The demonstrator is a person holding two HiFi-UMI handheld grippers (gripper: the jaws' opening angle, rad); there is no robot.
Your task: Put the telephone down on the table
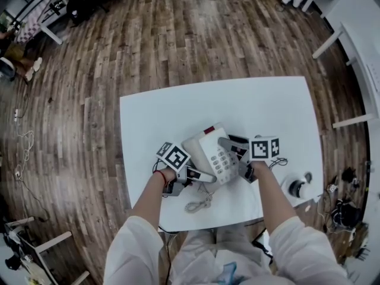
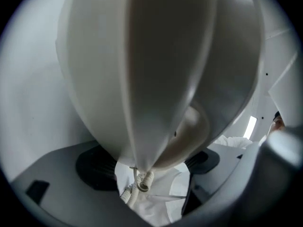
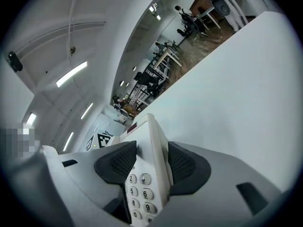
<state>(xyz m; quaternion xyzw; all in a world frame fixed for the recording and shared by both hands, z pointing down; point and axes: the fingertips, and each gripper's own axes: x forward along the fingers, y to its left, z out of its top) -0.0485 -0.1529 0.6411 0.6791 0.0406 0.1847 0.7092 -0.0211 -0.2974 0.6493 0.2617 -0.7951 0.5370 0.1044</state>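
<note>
A white desk telephone with a grey keypad sits between both grippers over the white table. It looks tilted; whether it touches the table I cannot tell. My left gripper is shut on its rounded handset side, which fills the left gripper view between the black pads. The coiled cord hangs from that end and lies on the table. My right gripper is shut on the keypad edge of the telephone; in the head view this gripper is on the phone's right.
A small round black-and-white object lies on the table near its front right corner. Wooden floor surrounds the table. White desks stand at the far right, and cables lie on the floor at the right.
</note>
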